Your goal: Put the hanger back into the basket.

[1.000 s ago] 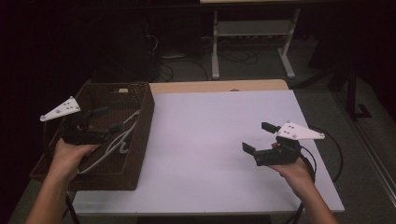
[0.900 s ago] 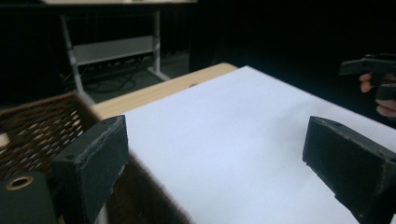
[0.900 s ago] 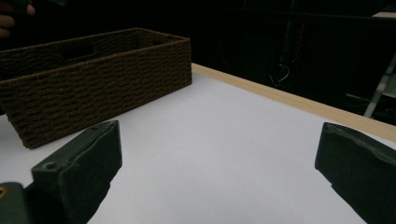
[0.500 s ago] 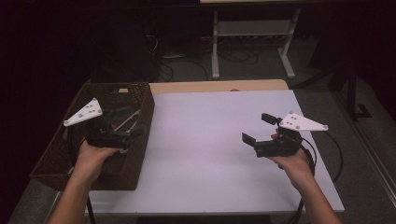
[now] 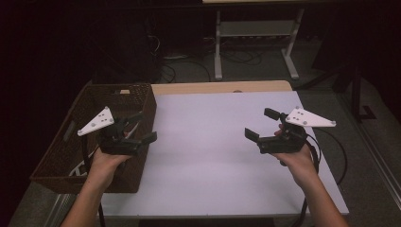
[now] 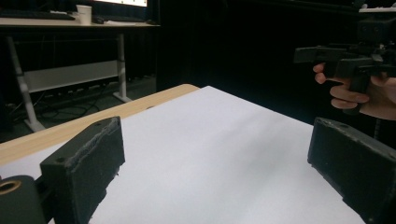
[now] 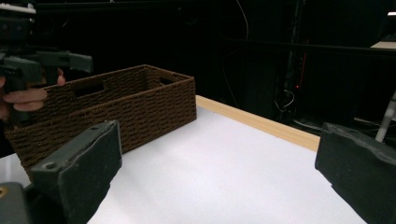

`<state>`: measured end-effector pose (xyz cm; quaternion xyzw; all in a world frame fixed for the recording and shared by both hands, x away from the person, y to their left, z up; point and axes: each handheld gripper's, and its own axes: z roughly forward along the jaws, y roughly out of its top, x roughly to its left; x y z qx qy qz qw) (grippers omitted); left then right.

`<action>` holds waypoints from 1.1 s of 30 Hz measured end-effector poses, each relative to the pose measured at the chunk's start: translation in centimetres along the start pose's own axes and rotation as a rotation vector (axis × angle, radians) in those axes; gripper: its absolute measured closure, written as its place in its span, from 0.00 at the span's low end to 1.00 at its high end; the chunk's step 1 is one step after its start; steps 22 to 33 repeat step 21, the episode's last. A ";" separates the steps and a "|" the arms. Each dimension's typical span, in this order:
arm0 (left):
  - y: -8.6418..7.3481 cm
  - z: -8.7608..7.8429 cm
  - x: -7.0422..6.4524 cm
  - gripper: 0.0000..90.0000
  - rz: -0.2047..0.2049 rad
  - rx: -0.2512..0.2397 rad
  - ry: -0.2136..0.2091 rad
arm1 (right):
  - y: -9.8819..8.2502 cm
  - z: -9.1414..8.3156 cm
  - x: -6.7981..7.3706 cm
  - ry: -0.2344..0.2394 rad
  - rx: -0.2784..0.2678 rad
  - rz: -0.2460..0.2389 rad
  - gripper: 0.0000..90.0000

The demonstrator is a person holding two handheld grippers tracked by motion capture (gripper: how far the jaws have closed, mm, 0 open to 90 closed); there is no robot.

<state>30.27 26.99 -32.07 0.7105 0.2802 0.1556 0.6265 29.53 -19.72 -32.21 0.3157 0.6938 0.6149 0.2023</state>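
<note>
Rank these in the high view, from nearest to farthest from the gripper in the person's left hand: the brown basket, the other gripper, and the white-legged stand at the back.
From the left gripper:
1. Brown woven basket, right beneath it at the table's left side.
2. Right gripper, across the white table.
3. White-legged stand, on the floor beyond the table's far edge.

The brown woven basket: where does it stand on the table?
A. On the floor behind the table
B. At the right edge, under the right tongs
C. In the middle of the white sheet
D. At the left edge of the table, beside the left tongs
D: in the high view the basket sits at the table's left edge, with the left tongs over its right wall.
</note>
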 end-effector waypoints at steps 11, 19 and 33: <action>-0.9 0.0 -0.1 0.04 -0.006 0.009 -0.003 | 0.1 -0.4 -0.2 -0.012 -0.019 -0.002 0.00; -0.9 0.0 -0.1 0.04 -0.009 0.008 -0.007 | 0.1 -0.4 -0.2 -0.014 -0.016 -0.006 0.00; -0.9 0.0 -0.1 0.04 -0.006 0.010 -0.006 | 0.1 -0.4 -0.2 -0.014 -0.017 -0.005 0.00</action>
